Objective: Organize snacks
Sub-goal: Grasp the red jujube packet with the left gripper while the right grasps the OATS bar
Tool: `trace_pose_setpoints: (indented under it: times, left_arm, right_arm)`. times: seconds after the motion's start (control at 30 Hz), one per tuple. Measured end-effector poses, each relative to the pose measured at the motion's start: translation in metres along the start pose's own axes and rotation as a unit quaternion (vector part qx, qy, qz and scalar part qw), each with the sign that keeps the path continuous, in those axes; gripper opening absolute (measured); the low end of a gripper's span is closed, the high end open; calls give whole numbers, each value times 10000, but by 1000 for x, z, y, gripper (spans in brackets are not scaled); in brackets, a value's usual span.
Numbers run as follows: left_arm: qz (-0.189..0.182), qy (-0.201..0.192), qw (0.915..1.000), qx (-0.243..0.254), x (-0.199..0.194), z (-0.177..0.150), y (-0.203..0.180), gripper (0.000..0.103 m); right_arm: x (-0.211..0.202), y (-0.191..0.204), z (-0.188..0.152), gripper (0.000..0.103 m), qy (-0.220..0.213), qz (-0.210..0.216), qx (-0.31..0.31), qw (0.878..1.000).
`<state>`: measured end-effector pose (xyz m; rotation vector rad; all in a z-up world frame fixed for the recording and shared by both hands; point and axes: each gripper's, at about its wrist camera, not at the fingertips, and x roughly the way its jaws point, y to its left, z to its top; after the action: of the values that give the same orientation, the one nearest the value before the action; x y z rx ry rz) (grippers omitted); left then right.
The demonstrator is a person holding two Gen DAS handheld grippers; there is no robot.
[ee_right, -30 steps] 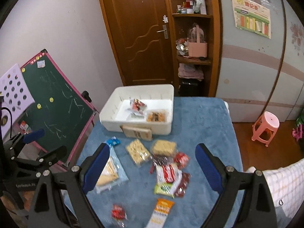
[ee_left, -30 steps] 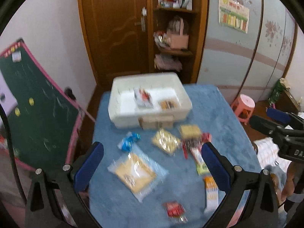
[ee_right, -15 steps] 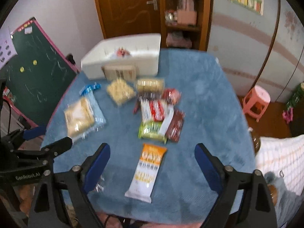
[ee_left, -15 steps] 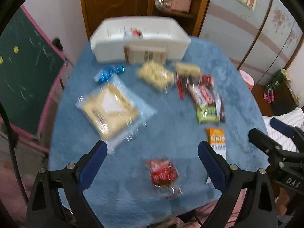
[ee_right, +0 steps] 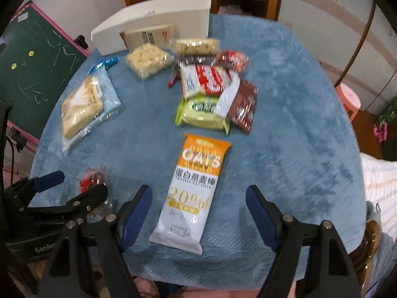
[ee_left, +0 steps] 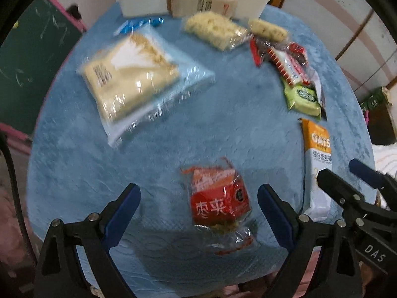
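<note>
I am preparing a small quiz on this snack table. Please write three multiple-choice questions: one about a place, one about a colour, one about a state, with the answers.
1. Which snack lies between the fingers of the left gripper?
A. the red packet
B. the green packet
C. the big clear bag of crackers

2. What colour is the top band of the oat bar?
A. purple
B. orange
C. black

3. In what state is the right gripper?
A. shut on the oat bar
B. shut and holding nothing
C. open, with the oat bar between its fingers

Answers:
1 A: the red packet sits between the blue pads in the left wrist view.
2 B: the band bearing "OATS" is orange.
3 C: the pads stand wide apart, clear of the wrapper on both sides.
</note>
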<state>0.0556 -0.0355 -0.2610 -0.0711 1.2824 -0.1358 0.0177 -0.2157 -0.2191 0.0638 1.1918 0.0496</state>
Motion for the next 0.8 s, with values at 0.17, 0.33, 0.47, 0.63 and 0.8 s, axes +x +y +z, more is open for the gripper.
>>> trace_pose_setpoints:
  times: [0.17,0.33,0.47,0.63,0.8]
  left_arm:
    - [-71,209,9996,-158,17,-4,6,95]
    - [-27,200,9998,-95,21,-5,3,95]
    - [47,200,9998,1,21,-7,-3,90]
    - [-134,75,9994,311,14,-10,-19,55]
    - [-113,59,9991,411,12,-8,-28,54]
  right_arm:
    - [17,-5,-5,78,217,149,110,9996]
    - [30,-13,-8,75,447,257,280,9983]
    - [31,0,-12,71,346,-100,-76,9993]
    - [28,5,-13,47,231,-190,-212,9993]
    - [23,-2,-13,42,182,-86,-82,9998]
